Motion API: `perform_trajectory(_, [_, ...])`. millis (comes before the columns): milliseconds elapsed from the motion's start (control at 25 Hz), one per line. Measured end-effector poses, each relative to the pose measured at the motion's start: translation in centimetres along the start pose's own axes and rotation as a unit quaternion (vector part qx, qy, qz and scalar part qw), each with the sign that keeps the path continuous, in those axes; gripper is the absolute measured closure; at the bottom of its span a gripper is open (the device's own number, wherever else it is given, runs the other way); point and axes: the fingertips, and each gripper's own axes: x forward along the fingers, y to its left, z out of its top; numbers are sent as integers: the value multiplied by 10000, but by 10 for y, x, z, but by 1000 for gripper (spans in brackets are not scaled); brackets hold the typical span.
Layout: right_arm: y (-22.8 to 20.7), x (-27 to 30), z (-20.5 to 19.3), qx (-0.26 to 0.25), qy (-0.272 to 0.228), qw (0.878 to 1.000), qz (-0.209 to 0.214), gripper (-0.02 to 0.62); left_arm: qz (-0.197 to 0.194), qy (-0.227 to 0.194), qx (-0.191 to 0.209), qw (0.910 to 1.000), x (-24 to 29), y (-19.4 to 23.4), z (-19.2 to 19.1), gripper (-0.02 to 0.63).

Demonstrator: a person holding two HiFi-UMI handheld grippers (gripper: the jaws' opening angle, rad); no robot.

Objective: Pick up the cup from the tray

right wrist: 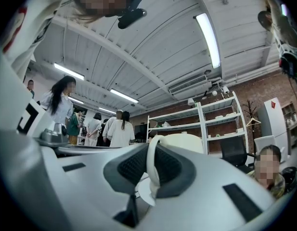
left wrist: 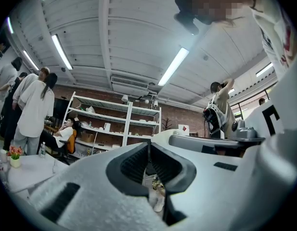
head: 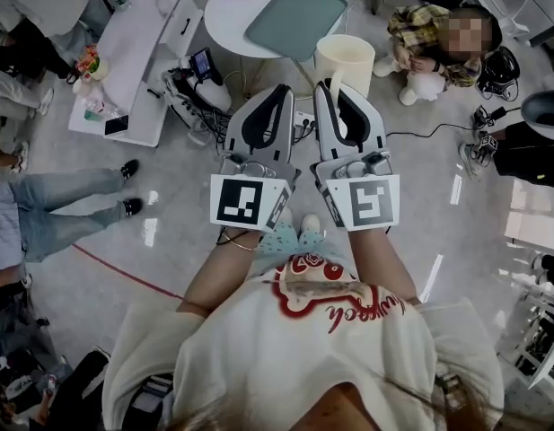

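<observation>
Currently the right gripper (head: 330, 90) clamps the loop handle (right wrist: 151, 170) of the cream cup (head: 345, 61), held off the green tray (head: 294, 18) just past the near edge of the round table (head: 224, 36); the cup looks light, rigid, smooth and breakable, best gripped there; the left gripper (head: 282, 92) is closed, empty.

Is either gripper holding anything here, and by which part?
The right gripper holds the cup by its handle; the left gripper is shut, empty.
</observation>
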Motion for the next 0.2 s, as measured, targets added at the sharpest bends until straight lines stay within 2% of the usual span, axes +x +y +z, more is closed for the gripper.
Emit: perform_trajectory(200, [2, 0, 0, 1, -35, 10000, 10, 554, -19, -16, 4, 10000, -1, -1, -1, 580])
